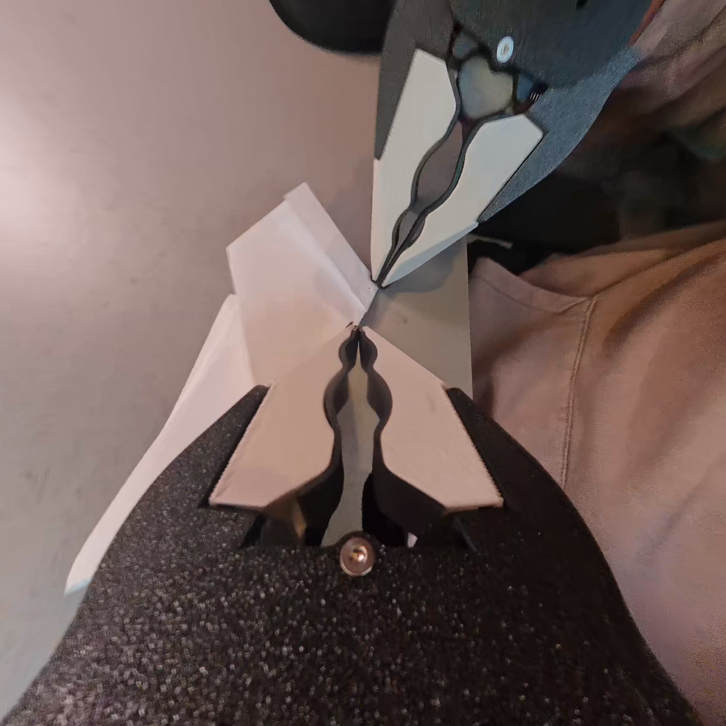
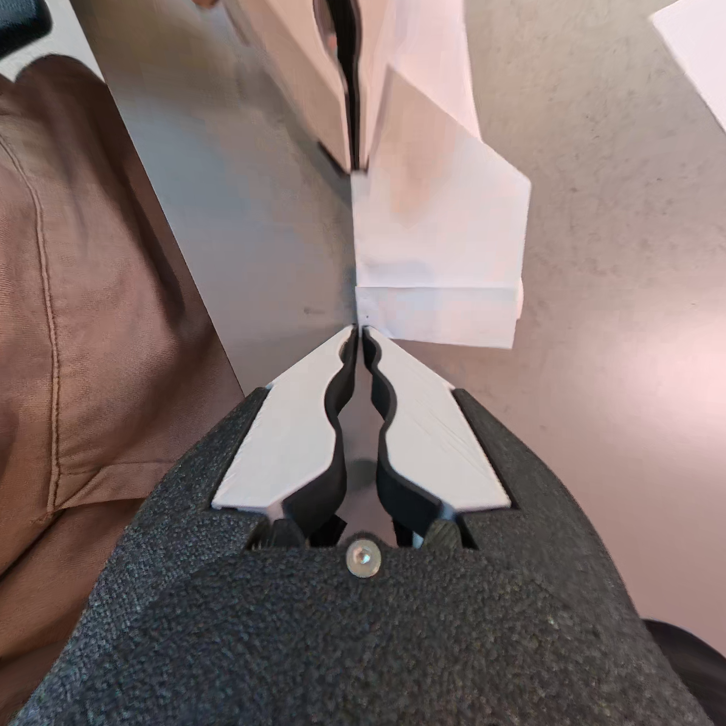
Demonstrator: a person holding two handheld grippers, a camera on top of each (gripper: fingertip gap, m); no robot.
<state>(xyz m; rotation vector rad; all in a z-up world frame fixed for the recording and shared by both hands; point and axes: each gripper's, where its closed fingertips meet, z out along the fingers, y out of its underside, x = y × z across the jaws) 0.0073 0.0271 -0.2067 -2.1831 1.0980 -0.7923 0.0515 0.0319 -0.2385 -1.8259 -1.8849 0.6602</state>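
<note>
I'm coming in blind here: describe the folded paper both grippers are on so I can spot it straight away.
Start at the pale speckled tabletop beside a person's brown sleeve. The folded white paper stands on edge between the two tips, pinched by the right hand-held gripper and the left hand-held gripper. Its layered creases and angled flaps set it apart from the flat white sheet at the corner.

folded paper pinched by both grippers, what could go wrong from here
1. Both the left gripper and right gripper pinch the folded white paper only at their tips, close together along one edge; pulling apart could tear it.
2. So shallow a grip may let the sheet slip.
3. The person's brown sleeve sits close and could brush the paper.
</note>
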